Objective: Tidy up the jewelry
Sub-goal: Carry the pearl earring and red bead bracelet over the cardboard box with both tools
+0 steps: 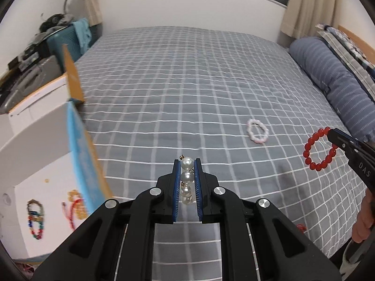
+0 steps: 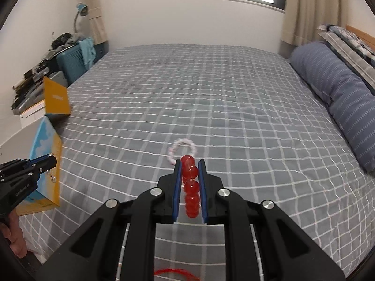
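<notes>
My left gripper point(image 1: 187, 162) is shut on a pearl bracelet point(image 1: 186, 178), held above the grey checked bed beside the open box. My right gripper point(image 2: 189, 164) is shut on a red bead bracelet point(image 2: 191, 187); in the left wrist view that bracelet point(image 1: 318, 148) hangs as a ring from the right gripper's tip at the right. A pink-white bead bracelet point(image 1: 257, 131) lies on the bed between the grippers, and it also shows in the right wrist view point(image 2: 181, 151). The left gripper point(image 2: 50, 160) shows at the left in the right wrist view, with pearls dangling.
An open box with blue and orange flaps point(image 1: 79, 140) stands at the bed's left edge, with several coloured bracelets point(image 1: 35, 217) on its white floor. A blue striped bolster point(image 1: 332, 86) lies along the right. A red string point(image 2: 173, 271) lies near the front edge.
</notes>
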`<action>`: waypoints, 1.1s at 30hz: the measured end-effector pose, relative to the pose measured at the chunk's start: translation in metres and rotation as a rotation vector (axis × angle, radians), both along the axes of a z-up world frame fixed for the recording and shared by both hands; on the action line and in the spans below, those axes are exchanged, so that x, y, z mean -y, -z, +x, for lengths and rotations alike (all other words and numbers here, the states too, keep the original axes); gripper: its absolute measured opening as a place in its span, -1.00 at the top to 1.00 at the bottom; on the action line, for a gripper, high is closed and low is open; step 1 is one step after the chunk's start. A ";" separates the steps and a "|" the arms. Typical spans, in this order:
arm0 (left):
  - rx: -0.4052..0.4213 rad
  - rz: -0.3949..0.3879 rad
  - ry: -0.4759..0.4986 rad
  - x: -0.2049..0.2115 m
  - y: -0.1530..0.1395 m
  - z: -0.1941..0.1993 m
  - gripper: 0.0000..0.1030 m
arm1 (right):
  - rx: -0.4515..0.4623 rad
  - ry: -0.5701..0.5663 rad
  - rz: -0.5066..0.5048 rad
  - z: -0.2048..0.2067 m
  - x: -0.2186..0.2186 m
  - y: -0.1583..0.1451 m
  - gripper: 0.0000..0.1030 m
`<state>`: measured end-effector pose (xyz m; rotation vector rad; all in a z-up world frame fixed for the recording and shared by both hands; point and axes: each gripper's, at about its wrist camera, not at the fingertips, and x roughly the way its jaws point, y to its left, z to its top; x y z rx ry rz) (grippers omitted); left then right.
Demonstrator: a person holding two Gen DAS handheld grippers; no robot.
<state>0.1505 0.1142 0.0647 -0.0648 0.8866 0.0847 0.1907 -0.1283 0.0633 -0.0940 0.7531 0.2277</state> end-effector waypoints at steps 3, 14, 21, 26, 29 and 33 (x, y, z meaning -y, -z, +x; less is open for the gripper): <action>0.012 0.008 -0.029 -0.022 -0.012 -0.008 0.79 | 0.009 -0.039 0.006 -0.001 -0.026 -0.009 0.75; 0.033 0.024 -0.159 -0.100 -0.042 -0.046 0.79 | 0.034 -0.221 0.031 -0.015 -0.136 -0.041 0.75; 0.047 0.042 -0.256 -0.148 -0.055 -0.076 0.79 | 0.045 -0.329 0.051 -0.031 -0.202 -0.059 0.75; 0.047 0.047 -0.323 -0.179 -0.058 -0.097 0.79 | 0.046 -0.407 0.057 -0.046 -0.248 -0.064 0.75; 0.041 0.040 -0.363 -0.196 -0.055 -0.110 0.79 | 0.036 -0.452 0.060 -0.055 -0.273 -0.062 0.75; 0.034 0.043 -0.408 -0.218 -0.048 -0.125 0.79 | 0.020 -0.505 0.066 -0.068 -0.300 -0.054 0.75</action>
